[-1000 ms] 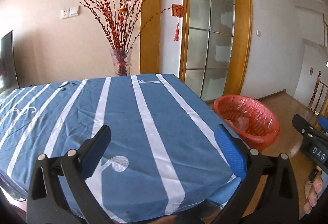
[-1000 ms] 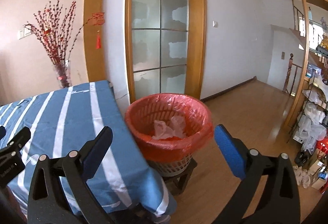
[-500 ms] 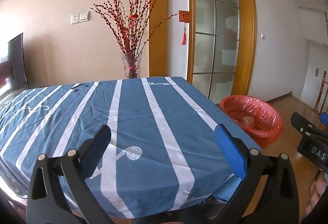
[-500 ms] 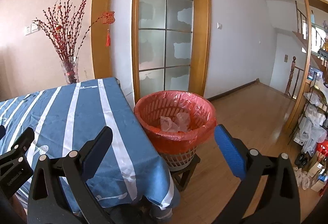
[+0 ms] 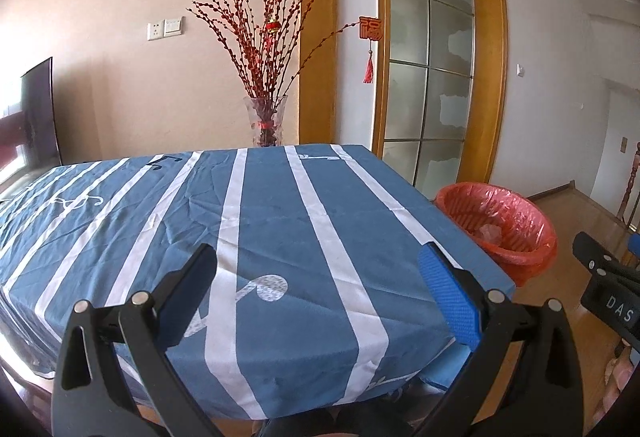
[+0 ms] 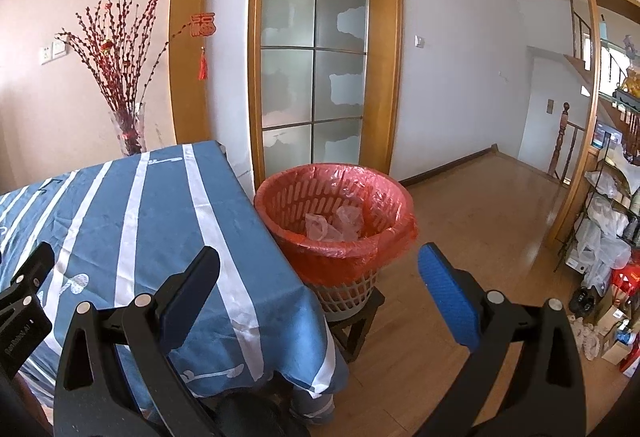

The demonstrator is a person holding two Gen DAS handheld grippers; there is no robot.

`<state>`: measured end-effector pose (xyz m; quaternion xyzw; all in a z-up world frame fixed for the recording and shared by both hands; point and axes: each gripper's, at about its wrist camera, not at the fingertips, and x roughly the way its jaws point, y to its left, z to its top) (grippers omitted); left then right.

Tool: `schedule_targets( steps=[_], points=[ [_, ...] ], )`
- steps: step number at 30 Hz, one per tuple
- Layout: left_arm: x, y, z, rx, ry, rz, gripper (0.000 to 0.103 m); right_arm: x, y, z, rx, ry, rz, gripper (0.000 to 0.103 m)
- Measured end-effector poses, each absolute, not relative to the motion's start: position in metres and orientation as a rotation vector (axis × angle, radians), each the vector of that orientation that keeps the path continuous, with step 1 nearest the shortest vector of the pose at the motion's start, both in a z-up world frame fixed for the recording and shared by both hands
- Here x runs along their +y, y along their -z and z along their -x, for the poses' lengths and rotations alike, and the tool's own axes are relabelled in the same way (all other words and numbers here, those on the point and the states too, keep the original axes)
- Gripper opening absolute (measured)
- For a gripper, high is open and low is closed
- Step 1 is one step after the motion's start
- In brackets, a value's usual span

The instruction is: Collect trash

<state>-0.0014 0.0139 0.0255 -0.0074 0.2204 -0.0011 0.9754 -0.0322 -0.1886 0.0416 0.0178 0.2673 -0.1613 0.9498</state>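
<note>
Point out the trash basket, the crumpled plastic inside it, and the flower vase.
trash basket (image 6: 394,193), right wrist view, on its red-lined rim.
crumpled plastic (image 6: 320,225), right wrist view, on the clear wad.
flower vase (image 5: 267,117), left wrist view, on its glass body.

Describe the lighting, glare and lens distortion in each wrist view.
Left wrist view: blown-out daylight at the far left edge beside the television; the door frame bows from fisheye distortion; corners vignette to black. Right wrist view: even daylight, a bright sheen on the wooden floor, the red bin liner glossy and sharp, and the shelving at the right edge bent and squeezed.
</note>
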Motion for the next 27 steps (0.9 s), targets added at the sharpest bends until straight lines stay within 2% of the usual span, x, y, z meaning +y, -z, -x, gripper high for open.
schedule_targets(
  steps=[27],
  points=[
    [0.0133,-0.0174,0.0029,0.465,-0.015,0.008,0.099,-0.1886,-0.0349,0.0334,0.577,0.33,-0.039,0.099]
  ],
)
